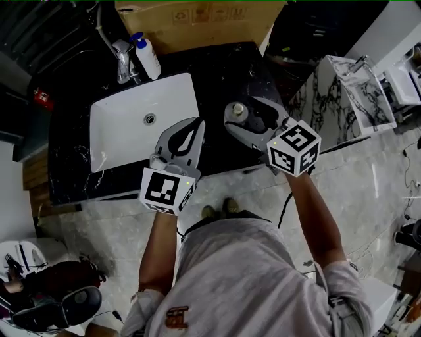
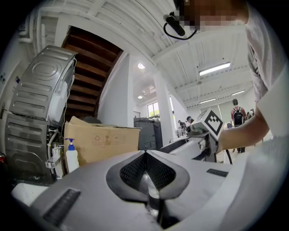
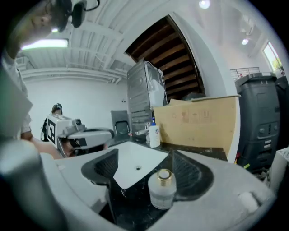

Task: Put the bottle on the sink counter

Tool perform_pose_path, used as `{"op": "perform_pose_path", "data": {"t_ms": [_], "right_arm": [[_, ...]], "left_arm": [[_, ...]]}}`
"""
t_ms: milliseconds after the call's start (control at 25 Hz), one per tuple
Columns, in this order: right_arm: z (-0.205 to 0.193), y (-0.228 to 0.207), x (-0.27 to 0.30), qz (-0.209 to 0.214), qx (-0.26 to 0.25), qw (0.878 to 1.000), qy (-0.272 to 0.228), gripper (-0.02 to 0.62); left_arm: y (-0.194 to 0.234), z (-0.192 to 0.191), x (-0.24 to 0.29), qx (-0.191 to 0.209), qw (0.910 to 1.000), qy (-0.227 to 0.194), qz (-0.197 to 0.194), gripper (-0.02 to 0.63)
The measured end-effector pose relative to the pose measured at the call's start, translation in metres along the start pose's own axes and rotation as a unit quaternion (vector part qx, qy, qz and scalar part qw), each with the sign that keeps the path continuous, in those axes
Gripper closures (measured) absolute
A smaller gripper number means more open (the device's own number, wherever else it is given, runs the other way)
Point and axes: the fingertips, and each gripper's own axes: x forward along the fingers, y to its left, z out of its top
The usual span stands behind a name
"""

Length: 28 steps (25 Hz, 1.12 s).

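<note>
A small frosted bottle (image 1: 238, 112) with a gold cap stands upright on the black sink counter (image 1: 223, 72), to the right of the white basin (image 1: 131, 131). My right gripper (image 1: 244, 109) is open around it. In the right gripper view the bottle (image 3: 162, 189) sits between the jaws, close to the right pad (image 3: 189, 173), with a clear gap on its left. My left gripper (image 1: 195, 128) hovers over the basin's right edge, shut and holding nothing. Its pads (image 2: 135, 171) meet in the left gripper view.
A white pump dispenser (image 1: 146, 56) and a chrome faucet (image 1: 123, 62) stand behind the basin. A large cardboard box (image 1: 197, 20) rests at the back of the counter. A marble-patterned unit (image 1: 348, 99) stands to the right. The counter's front edge is just below both grippers.
</note>
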Motion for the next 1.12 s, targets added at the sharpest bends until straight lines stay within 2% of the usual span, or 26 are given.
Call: {"op": "perform_pose_path", "data": {"t_ms": [120, 280, 480, 760, 920, 1120], "right_arm": [[0.026, 0.021, -0.013, 0.021, -0.007, 0.999, -0.049, 0.247], [0.051, 0.043, -0.028, 0.032, -0.024, 0.995, -0.094, 0.355], [0.067, 0.052, -0.041, 0.029, -0.034, 0.991, -0.124, 0.431], [0.076, 0.062, -0.053, 0.019, -0.061, 0.987, -0.147, 0.592], [0.081, 0.069, -0.061, 0.021, -0.068, 0.983, -0.170, 0.594], [0.083, 0.072, -0.067, 0.012, -0.080, 0.980, -0.182, 0.594]], "left_arm": [[-0.007, 0.010, -0.002, 0.004, 0.9999, -0.011, -0.004, 0.604], [-0.018, 0.030, -0.006, 0.008, 0.9996, -0.024, -0.010, 0.604], [-0.029, 0.046, -0.010, 0.018, 0.9990, -0.036, -0.020, 0.604], [-0.044, 0.054, -0.012, 0.014, 0.9988, -0.032, -0.034, 0.604], [-0.046, 0.062, -0.013, -0.002, 0.9984, -0.043, -0.036, 0.604], [-0.050, 0.066, -0.015, 0.002, 0.9984, -0.045, -0.035, 0.604]]}}
